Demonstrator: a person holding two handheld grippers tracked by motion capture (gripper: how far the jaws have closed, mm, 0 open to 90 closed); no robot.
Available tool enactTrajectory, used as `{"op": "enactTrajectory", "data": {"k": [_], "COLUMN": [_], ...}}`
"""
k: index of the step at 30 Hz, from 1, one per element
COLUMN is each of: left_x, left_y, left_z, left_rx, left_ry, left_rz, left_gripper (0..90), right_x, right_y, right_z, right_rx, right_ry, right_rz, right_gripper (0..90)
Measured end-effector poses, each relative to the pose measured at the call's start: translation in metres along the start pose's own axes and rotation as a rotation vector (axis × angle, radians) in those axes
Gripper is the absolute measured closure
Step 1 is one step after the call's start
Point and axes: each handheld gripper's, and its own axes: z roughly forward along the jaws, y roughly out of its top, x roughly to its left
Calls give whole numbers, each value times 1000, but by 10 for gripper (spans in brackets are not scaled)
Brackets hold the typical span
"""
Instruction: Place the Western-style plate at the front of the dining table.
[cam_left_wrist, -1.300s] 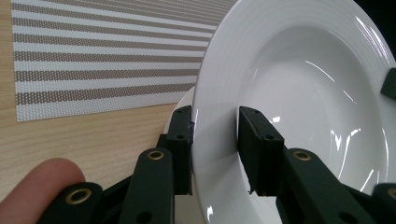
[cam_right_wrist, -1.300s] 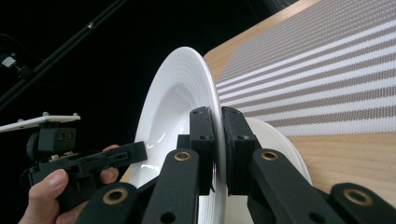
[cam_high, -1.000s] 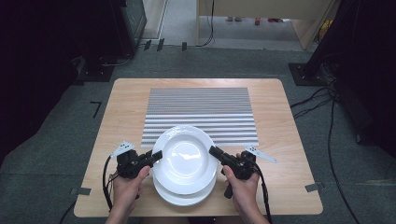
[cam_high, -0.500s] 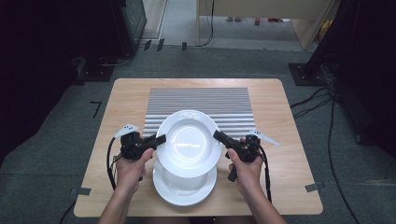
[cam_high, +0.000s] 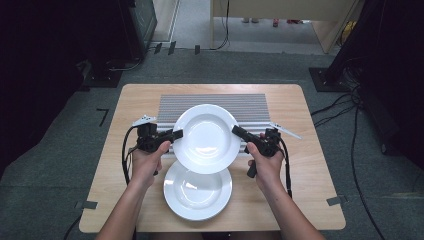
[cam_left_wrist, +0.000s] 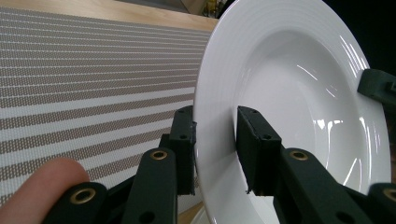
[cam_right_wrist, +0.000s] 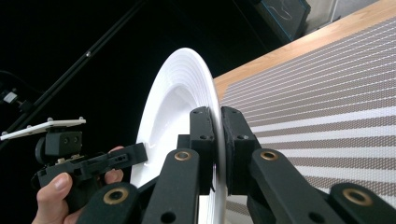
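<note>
High view: both grippers clamp the raised plate's opposite rims above the striped mat.

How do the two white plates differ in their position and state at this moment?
1. The upper plate is held above the table, over the near edge of the striped mat; the lower plate lies on the wooden table.
2. The left gripper and the right gripper clamp the upper plate's rim on opposite sides; nothing grips the lower plate.
3. The upper plate partly covers the lower plate's far rim.

Both are white, round and deep.
</note>
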Motion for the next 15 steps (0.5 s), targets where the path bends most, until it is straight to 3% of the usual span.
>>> {"op": "enactTrajectory", "data": {"k": [10, 15], "left_x": [7, 15], "left_y": [18, 29], "left_z": [20, 34], "left_rx": [27, 44], "left_ry": [-8, -2], "left_rz": [-13, -27], "left_gripper": [695, 694], "right_x": [-16, -24], "right_y": [19, 27], "right_z": [13, 22], "right_rx": [13, 12], "right_ry": [-21, -36], "right_rz": [45, 44], "right_gripper": [847, 845]}}
